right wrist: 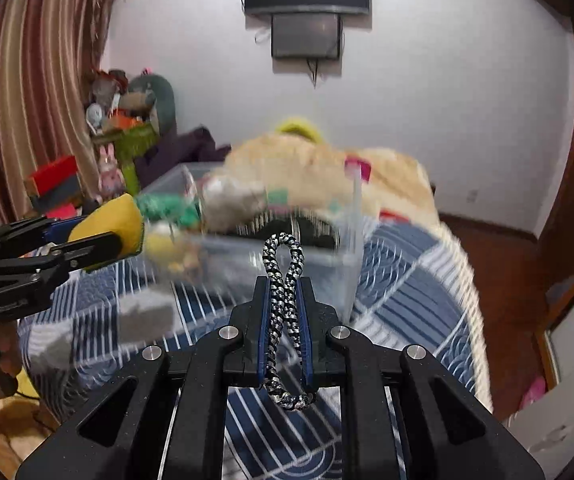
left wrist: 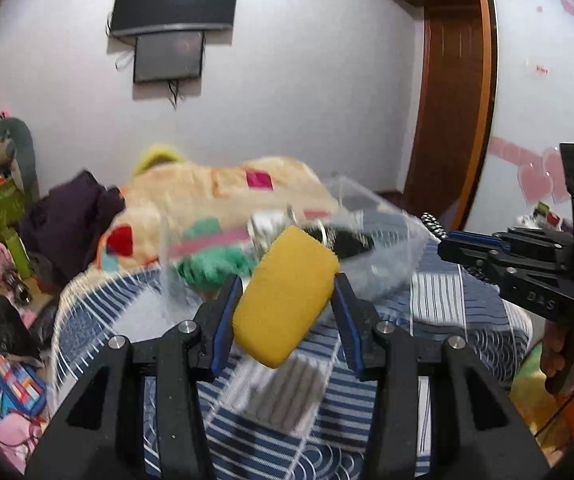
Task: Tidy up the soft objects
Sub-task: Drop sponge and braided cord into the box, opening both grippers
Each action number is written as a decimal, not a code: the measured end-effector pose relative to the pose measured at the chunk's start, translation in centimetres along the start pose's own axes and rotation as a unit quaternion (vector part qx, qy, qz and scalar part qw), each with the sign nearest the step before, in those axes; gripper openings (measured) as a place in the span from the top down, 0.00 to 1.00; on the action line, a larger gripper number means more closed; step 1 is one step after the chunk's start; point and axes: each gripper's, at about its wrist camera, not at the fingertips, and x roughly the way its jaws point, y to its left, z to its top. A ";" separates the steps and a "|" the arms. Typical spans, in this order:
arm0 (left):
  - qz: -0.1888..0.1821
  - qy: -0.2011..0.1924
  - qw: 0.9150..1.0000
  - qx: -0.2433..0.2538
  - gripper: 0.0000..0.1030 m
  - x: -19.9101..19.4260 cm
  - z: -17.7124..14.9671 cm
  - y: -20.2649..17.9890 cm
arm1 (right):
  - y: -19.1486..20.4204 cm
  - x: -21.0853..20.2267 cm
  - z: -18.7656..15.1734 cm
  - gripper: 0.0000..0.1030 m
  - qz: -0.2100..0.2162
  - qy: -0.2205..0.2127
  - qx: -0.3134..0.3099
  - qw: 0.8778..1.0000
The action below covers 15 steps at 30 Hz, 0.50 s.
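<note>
Left wrist view: your left gripper (left wrist: 287,300) is clamped on a yellow sponge (left wrist: 285,295), blue pads pressing its two sides, sponge tilted with its upper end leaning right. It's held in the air above the blue-and-white striped bedspread (left wrist: 439,300), just in front of the clear plastic bin (left wrist: 387,236). Bin sits on the bed and holds green fabric (left wrist: 215,268), something dark and other soft items, blurred. Behind the bin, a cream quilt (left wrist: 215,192) with coloured squares. Your right gripper (left wrist: 447,246) enters from the right edge, level with the bin's right end, with a bit of black-and-white braided cord (left wrist: 433,224) showing at its tip. Right wrist view: your right gripper (right wrist: 285,312) is closed on the braided cord (right wrist: 285,280), which is doubled into a loop sticking out past the fingertips, another loop hanging behind the pads. It's held over the bedspread (right wrist: 399,280) just short of the bin's (right wrist: 351,248) near wall. Left gripper (right wrist: 103,240) with the sponge (right wrist: 115,220) shows at left, beside the bin's left end. Bin contents here: green fabric (right wrist: 163,204), a grey-white lump (right wrist: 231,200), dark item; motion blur, can't tell more.
</note>
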 end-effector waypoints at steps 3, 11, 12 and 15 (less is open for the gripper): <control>0.005 -0.013 1.000 -0.006 0.56 0.1 1.4 0.5 | 0.1 -0.3 1.8 0.89 -0.004 -0.030 0.002 1.000; 0.011 -0.008 0.999 -0.030 0.56 3.6 3.5 1.8 | 0.0 2.7 4.6 0.89 -0.006 -0.049 0.015 0.999; 0.009 0.001 0.999 -0.033 0.56 4.5 3.5 1.9 | -0.1 3.3 4.9 0.89 -0.004 -0.045 0.019 0.999; 0.006 0.021 0.999 -0.034 0.56 6.1 3.1 1.7 | -0.4 6.1 5.2 0.89 -0.003 -0.015 0.029 0.999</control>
